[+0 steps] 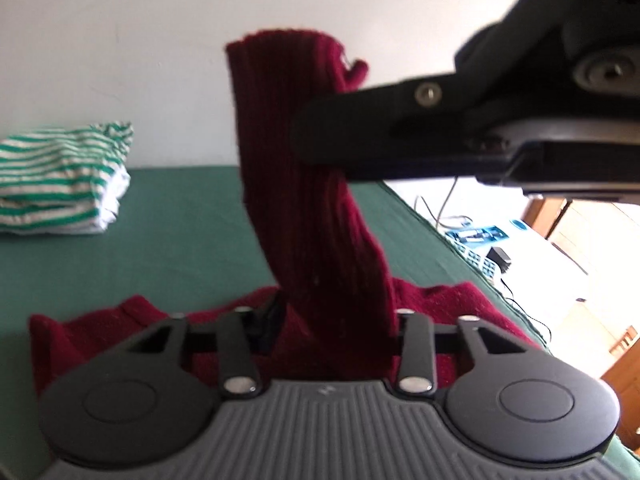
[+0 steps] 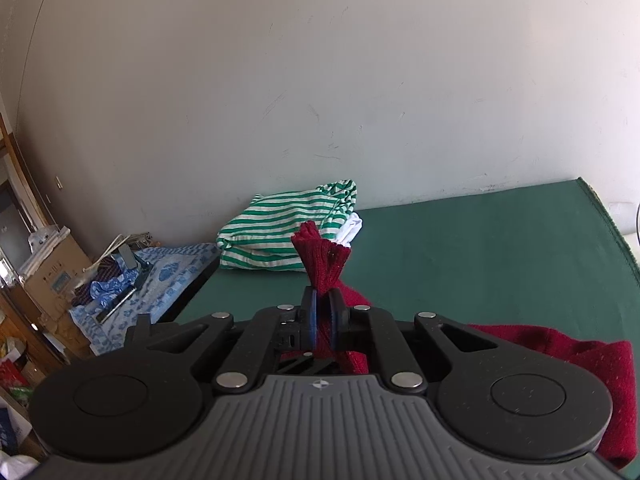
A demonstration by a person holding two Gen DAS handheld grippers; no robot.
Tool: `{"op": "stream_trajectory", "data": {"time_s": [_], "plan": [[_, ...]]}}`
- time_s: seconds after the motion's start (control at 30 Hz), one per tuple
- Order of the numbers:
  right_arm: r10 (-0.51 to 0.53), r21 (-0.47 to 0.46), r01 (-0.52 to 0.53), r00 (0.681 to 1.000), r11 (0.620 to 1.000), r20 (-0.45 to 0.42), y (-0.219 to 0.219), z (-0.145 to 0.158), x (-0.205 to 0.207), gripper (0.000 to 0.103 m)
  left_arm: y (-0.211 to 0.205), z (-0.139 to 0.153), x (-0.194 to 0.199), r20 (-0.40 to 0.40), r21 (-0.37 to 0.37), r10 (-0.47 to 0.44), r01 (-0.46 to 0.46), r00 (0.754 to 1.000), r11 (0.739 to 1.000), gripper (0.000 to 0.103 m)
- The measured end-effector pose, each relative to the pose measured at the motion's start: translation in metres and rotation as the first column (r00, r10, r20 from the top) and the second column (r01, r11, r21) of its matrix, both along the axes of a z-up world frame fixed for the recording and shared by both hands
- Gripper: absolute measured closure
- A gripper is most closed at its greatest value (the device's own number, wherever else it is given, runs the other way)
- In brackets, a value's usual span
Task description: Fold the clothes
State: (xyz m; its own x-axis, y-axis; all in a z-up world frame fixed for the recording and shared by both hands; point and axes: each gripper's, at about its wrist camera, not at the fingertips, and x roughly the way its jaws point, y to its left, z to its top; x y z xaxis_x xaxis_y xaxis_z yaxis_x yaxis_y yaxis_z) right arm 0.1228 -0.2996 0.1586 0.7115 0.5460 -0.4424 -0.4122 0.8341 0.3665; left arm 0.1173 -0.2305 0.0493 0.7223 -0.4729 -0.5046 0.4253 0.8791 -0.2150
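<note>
A dark red knit sweater point(image 1: 100, 328) lies bunched on the green table cover point(image 1: 180, 240). One sleeve point(image 1: 320, 220) rises from it in a tall column. My left gripper point(image 1: 336, 320) is closed around the base of that sleeve, which hides most of its fingers. My right gripper point(image 1: 312, 132) reaches in from the right and pinches the sleeve just below the cuff. In the right wrist view my right gripper point(image 2: 323, 308) is shut, and the cuff point(image 2: 320, 260) sticks up past its blue pads point(image 2: 312, 320). The sweater's body point(image 2: 580, 360) trails to the right.
A folded green-and-white striped garment point(image 2: 280, 232) sits at the back of the table against the wall, on something white point(image 2: 354, 228). Left of the table are a blue patterned cloth point(image 2: 160, 276) with tools and cardboard boxes point(image 2: 52, 272). Cables and a basket point(image 1: 476, 256) lie past the right edge.
</note>
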Motion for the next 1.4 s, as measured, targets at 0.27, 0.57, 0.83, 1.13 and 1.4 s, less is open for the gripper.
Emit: {"op": "stream_trajectory", "data": {"time_s": [0.27,0.57,0.83,1.13,1.4], "plan": [[-0.074,0.046,0.070,0.993,0.997,0.097,-0.008,0.010,-0.037,0.053,0.022,0.004,-0.004,-0.030,-0.052,0.034,-0.036,0.999,0.998,0.103],[-0.362,0.169,0.364,0.931,0.916,-0.048,-0.103,-0.040,-0.124,0.058,0.048,0.057,0.012,0.076,-0.086,0.049,-0.042,0.996,0.995,0.103],[-0.434,0.159,0.510,0.828,0.845,-0.355,-0.123,-0.147,-0.159,0.077,0.063,0.118,0.009,0.230,-0.012,0.053,-0.051,0.972,0.999,0.103],[-0.406,0.165,0.479,0.848,0.862,-0.341,-0.135,-0.144,-0.188,0.067,0.080,0.141,-0.007,0.235,0.028,0.124,-0.134,0.964,0.991,0.103],[-0.400,-0.149,0.376,0.891,0.915,-0.213,-0.171,-0.120,-0.311,0.051,0.090,0.151,-0.010,0.214,0.051,0.162,-0.176,0.963,0.983,0.103]]}}
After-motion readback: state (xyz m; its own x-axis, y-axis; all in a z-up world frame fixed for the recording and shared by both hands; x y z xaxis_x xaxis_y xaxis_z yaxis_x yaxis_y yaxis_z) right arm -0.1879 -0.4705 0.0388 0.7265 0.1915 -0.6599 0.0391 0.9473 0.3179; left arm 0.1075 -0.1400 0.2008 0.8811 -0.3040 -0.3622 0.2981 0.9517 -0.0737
